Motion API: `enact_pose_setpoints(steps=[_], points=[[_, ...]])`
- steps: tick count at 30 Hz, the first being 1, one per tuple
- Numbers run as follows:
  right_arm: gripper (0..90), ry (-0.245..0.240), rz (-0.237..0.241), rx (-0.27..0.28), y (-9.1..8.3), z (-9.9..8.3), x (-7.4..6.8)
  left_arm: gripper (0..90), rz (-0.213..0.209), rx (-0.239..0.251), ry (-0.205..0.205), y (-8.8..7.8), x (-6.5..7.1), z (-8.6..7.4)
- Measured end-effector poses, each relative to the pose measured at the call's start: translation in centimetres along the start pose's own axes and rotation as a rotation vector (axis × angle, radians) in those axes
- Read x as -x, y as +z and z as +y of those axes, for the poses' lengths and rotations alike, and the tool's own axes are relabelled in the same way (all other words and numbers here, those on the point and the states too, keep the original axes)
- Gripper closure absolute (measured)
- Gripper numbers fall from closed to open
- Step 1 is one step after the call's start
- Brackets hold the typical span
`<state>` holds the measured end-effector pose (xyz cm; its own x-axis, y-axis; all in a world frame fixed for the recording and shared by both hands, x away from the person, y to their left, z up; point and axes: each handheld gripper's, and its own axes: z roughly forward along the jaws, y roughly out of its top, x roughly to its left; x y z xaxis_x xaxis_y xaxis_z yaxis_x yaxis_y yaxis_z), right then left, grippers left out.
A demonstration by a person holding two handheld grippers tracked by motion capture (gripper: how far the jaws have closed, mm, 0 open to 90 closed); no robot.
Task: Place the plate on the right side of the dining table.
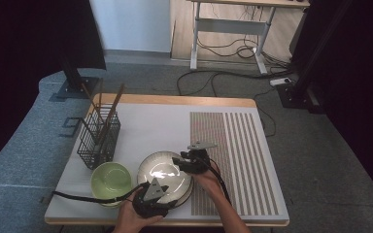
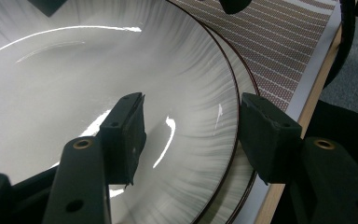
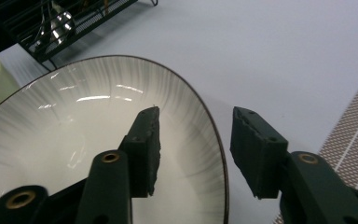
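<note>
Top plate (image 1: 162,170): white, dark-rimmed, streaked toward the edge; sits on a second plate (image 2: 242,186), both on the table (image 1: 145,126).

Left gripper (image 1: 161,191): at the plates' near edge. Jaws apart, straddling the rims, one pad over the top plate's inside, the other outside; no pad pressing.

Right gripper (image 1: 182,161): at the top plate's far-right edge. Jaws apart, rim running between them; one pad above the bowl of the plate, the other beyond the rim over the table. Not clamped.

Green bowl (image 1: 110,180): just left of the left gripper, beside the plates.

Wire basket (image 1: 98,137): beyond the bowl, holding sticks.

Striped mat (image 1: 238,155): right of the right gripper.
</note>
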<state>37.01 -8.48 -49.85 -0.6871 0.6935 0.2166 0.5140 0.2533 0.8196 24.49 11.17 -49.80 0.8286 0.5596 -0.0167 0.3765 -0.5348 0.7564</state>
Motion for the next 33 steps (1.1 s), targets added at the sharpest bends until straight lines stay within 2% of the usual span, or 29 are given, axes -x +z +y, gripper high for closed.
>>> enact_pose_setpoints(steps=[4, 10, 16, 33], points=[[58.0, 0.002, 0.031, -0.026, 0.1, -0.1, 0.1, 41.6, 0.000, -0.001, 0.003, 0.0, 0.0, 0.0], [63.5, -0.010, 0.030, -0.044, 0.2, -0.3, 0.2, 42.6, 0.001, 0.004, 0.004, 0.0, 0.1, 0.0], [73.3, -0.005, 0.023, -0.051, 0.2, -0.4, 0.6, 42.5, 0.001, 0.003, 0.001, 0.0, 0.1, 0.0], [81.2, 0.042, 0.067, -0.043, -0.4, -0.4, 1.6, 42.8, 0.001, -0.003, -0.008, 0.1, 0.0, 0.0]])
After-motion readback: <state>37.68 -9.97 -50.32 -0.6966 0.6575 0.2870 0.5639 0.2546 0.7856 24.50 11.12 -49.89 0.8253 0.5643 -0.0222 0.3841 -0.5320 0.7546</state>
